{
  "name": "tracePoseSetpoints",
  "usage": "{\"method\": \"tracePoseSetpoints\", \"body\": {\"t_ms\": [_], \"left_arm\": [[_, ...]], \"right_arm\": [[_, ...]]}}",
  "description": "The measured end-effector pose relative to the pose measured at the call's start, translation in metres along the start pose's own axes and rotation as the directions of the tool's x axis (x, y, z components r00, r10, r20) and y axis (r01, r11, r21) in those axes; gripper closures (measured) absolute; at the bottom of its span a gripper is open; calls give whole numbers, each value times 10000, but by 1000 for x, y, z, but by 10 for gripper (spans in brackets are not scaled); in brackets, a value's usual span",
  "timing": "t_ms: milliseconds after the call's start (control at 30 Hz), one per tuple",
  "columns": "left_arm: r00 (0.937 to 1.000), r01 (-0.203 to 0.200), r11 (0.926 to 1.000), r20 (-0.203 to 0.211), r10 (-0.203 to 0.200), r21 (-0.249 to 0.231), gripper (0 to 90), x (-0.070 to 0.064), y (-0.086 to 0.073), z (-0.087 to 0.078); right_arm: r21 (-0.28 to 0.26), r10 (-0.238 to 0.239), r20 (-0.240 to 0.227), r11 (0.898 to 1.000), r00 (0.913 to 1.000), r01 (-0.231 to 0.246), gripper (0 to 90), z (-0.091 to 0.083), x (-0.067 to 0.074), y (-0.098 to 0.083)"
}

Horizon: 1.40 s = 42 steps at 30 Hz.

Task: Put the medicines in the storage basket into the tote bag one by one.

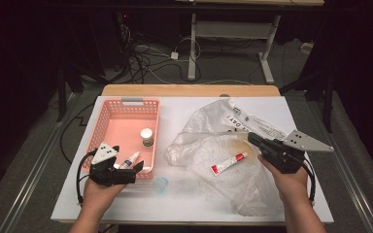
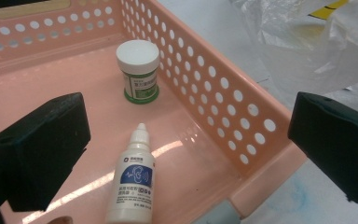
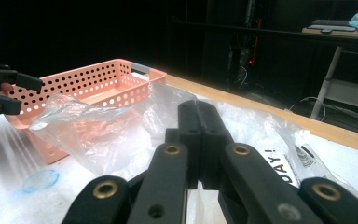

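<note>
My left hand-held gripper sits at the near right corner of the pink basket, jaws spread wide with nothing between them. Through its own camera I see one jaw over the basket floor and the other outside the basket's right wall, so the wall passes between them. The dropper bottle lies on its side on the basket floor at that corner, white with a blue label, its tip pointing toward the far end of the basket. It is just beside the jaw that is over the floor, but apart from it. Further into the basket, a small jar with a white lid and green label stands upright close to the right wall.

My right hand-held gripper is well to the right of the basket, above the crumpled clear plastic bag that spreads over the white worktop. Its jaws are pressed together, holding nothing that I can make out, and they point toward the basket. A white tube with a red cap lies on the bag, just beside this gripper and on its basket side, untouched. A faint blue smudge marks the worktop just off the basket's near right corner.
</note>
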<state>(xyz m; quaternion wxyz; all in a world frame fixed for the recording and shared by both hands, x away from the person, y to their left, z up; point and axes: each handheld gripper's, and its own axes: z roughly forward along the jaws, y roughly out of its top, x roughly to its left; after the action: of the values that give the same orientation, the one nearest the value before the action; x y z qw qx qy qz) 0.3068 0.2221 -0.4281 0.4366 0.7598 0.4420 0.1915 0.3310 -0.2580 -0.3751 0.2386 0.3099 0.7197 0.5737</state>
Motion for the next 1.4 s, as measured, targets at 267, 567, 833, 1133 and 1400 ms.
{"method": "tracePoseSetpoints", "body": {"t_ms": [267, 567, 833, 1133, 1400], "left_arm": [[9999, 3, 9999, 170, -1, -138, 0, -2, 5, 1], [9995, 200, 9981, 243, -186, -575, 0, -3, 27, 6], [9994, 272, 9970, 248, -255, -720, 0, -1, 58, 20], [9989, 341, 9991, -324, -333, 248, 26, 19, 77, 60], [9945, 1008, 9885, -407, -968, 1130, 150, 43, 79, 81]], "right_arm": [[154, 36, -33, 9999, 10000, -35, 900, 1, -1, -1], [77, 64, -92, 9999, 9999, -63, 900, -1, -2, -1], [64, 12, -131, 10000, 9999, -11, 900, 0, -1, 0], [132, -15, -167, 9999, 9999, 17, 900, 0, 0, 0], [140, -34, -154, 9999, 9999, 36, 900, 1, -1, -1]]}}
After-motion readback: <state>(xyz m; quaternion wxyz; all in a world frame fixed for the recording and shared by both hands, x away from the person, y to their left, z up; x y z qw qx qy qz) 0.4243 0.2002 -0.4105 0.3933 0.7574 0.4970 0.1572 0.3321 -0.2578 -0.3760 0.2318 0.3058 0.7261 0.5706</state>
